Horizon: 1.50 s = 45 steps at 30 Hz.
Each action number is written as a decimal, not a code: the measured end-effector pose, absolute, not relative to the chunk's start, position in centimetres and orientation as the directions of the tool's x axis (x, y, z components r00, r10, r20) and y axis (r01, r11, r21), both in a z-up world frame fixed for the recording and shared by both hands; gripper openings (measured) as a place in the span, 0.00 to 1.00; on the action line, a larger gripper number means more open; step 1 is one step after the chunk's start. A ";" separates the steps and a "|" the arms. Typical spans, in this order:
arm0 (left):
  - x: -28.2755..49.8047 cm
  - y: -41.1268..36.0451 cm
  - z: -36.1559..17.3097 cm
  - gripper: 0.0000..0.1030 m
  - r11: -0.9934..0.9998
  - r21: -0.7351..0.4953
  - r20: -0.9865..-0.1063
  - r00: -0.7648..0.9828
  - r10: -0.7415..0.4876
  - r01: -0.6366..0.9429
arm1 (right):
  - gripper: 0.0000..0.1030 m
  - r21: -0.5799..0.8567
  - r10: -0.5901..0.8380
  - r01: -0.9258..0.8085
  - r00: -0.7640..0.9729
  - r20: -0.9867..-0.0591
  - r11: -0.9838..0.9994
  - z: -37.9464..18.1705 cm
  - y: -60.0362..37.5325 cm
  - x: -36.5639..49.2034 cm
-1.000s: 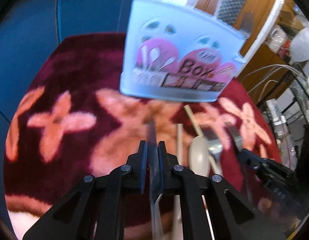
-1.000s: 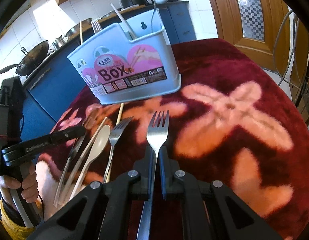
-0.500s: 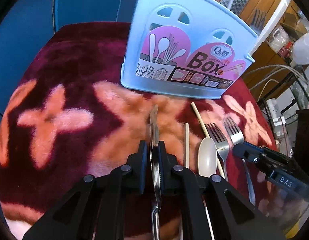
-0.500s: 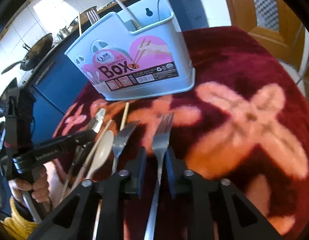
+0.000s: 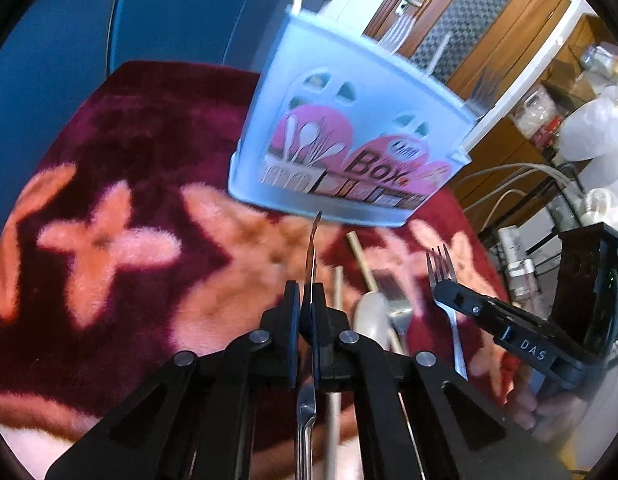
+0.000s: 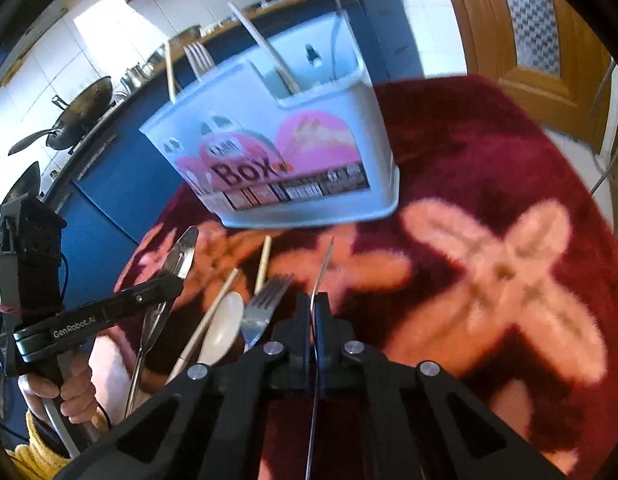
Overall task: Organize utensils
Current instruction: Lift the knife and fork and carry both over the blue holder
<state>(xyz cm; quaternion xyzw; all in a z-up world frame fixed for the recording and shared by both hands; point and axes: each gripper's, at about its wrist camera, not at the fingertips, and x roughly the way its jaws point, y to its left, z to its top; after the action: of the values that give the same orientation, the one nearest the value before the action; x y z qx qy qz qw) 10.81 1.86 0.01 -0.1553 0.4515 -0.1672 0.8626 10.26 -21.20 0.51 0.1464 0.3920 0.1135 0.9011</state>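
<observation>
Left tongs (image 5: 307, 300): clamped edge-on round a butter knife (image 5: 310, 256). Right tongs (image 6: 314, 304): clamped round a fork (image 6: 324, 264). Both utensils are raised before the cutlery box (image 6: 277, 160); your thin grips may let either pivot or slip.

The utensil box (image 6: 281, 160) stands at the far side of the surface (image 6: 489, 184), with a fork (image 6: 197, 58) and chopstick (image 6: 171, 72) upright inside it. Before it (toward the cameras) lie a chopstick (image 6: 263, 264), spoon (image 6: 223, 328) and fork (image 6: 261, 312), side by side.
</observation>
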 end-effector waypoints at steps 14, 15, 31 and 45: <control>11.5 0.9 9.5 0.03 0.891 -0.379 -0.527 0.733 -0.430 0.250 | 0.03 0.222 0.218 -0.140 0.897 -0.385 0.965 9.9 -19.8 7.4; 12.1 0.9 10.3 0.03 0.894 -0.372 -0.507 0.752 -0.421 0.250 | 0.03 0.223 0.219 -0.141 0.901 -0.376 0.964 10.3 -19.9 7.7; 20.5 1.2 16.6 0.03 0.929 -0.293 -0.218 0.931 -0.294 0.226 | 0.03 0.216 0.191 -0.138 0.949 -0.250 0.967 13.7 -21.8 12.8; 24.9 1.7 14.3 0.03 0.960 -0.270 -0.068 0.993 -0.098 0.076 | 0.03 0.144 0.147 -0.134 0.986 -0.083 0.980 15.0 -21.1 17.6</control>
<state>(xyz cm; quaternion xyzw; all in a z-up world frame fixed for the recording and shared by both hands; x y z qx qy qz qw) 24.90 1.73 14.28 -0.1345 0.0402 -0.0439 0.9891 17.55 -21.11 15.04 0.0691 0.0465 0.0706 0.9940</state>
